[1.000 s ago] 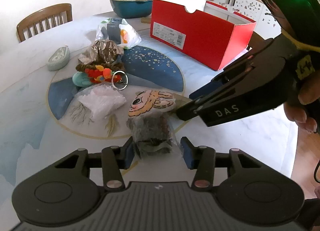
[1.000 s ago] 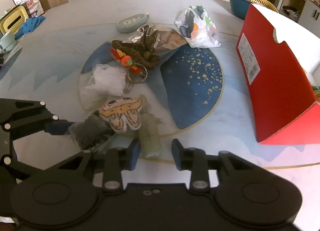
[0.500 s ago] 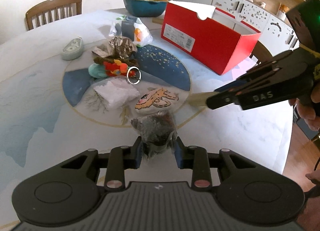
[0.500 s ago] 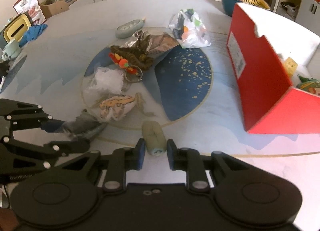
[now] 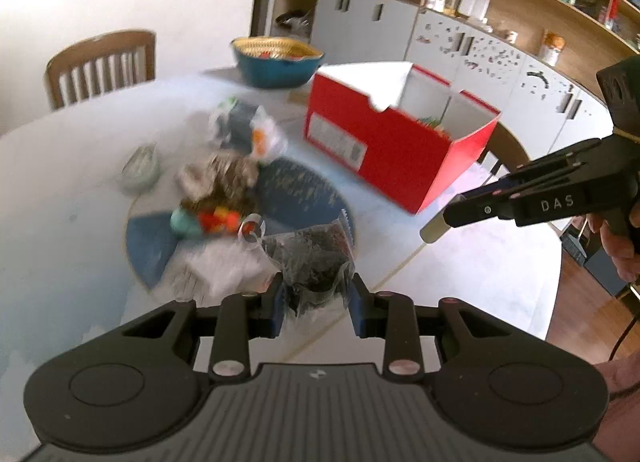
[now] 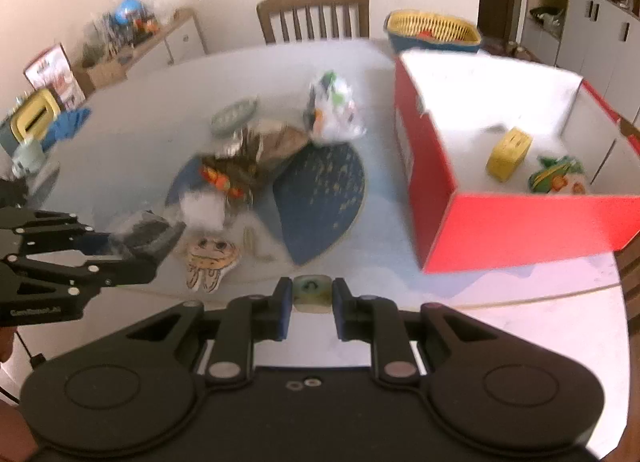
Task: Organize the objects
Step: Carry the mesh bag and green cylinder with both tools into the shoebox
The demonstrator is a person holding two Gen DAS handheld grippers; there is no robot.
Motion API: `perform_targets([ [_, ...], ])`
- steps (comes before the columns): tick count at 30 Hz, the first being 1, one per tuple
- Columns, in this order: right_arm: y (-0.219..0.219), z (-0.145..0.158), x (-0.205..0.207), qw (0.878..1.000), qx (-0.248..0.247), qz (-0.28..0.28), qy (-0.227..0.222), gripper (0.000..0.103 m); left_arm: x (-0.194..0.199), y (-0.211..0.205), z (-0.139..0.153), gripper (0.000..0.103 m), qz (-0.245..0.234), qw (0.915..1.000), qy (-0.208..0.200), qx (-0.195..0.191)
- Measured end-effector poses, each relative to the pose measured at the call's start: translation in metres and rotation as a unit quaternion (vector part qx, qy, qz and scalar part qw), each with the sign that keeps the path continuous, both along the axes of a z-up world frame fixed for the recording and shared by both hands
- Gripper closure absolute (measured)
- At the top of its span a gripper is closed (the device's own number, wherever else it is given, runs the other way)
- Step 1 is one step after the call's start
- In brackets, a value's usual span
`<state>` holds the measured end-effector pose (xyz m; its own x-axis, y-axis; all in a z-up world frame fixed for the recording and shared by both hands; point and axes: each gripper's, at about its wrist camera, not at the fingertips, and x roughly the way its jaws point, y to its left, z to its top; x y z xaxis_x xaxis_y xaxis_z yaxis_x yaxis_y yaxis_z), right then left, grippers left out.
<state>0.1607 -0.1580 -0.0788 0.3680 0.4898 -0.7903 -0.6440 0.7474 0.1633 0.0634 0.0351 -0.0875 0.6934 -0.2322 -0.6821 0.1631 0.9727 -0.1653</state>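
1. Red cardboard, the open shoe box [image 6: 516, 221] stood on the round table [image 5: 472, 282], and I placed everything else by it; a yellow item [image 6: 509, 155] and a green printed packet [image 6: 556, 175] lay inside.
2. The left gripper [image 5: 318, 302] was clamped on a clear bag of dark stuff [image 5: 316, 258], held above the table, well to the left of the box.
3. The right gripper [image 6: 308, 302] pinched a pale green cylinder [image 6: 312, 292], lifted in front of the box's near left corner.
4. The cartoon-face plush [image 6: 210, 260] lay on the table left of the box, under the lifted bag.
5. The blurred heap of remaining things [image 5: 224, 197] sat farther left, and the blue bowl with the yellow basket [image 5: 276, 61] stood behind the box.
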Motion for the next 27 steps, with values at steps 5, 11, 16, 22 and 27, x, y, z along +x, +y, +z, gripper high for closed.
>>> perform_targets([
  [5,-0.015,0.027,0.013,0.999,0.025,-0.005,-0.02,0.084,0.02,-0.017,0.019,0.072,-0.02,0.9995,-0.019,0.013],
  [11,-0.032,0.051,0.036,0.998,0.041,-0.009,-0.052,0.084,0.052,-0.037,0.04,0.072,-0.036,0.9989,-0.026,0.013],
  [16,-0.051,0.065,0.057,0.995,0.05,-0.023,-0.079,0.084,0.083,-0.055,0.054,0.072,-0.049,0.9985,-0.022,0.008],
  [22,-0.076,0.071,0.085,0.993,0.053,-0.046,-0.095,0.084,0.12,-0.081,0.065,0.072,-0.062,0.9977,-0.024,0.015],
  [27,-0.097,0.065,0.112,0.993,0.051,-0.065,-0.089,0.084,0.154,-0.103,0.07,0.072,-0.066,0.9975,-0.019,0.018],
])
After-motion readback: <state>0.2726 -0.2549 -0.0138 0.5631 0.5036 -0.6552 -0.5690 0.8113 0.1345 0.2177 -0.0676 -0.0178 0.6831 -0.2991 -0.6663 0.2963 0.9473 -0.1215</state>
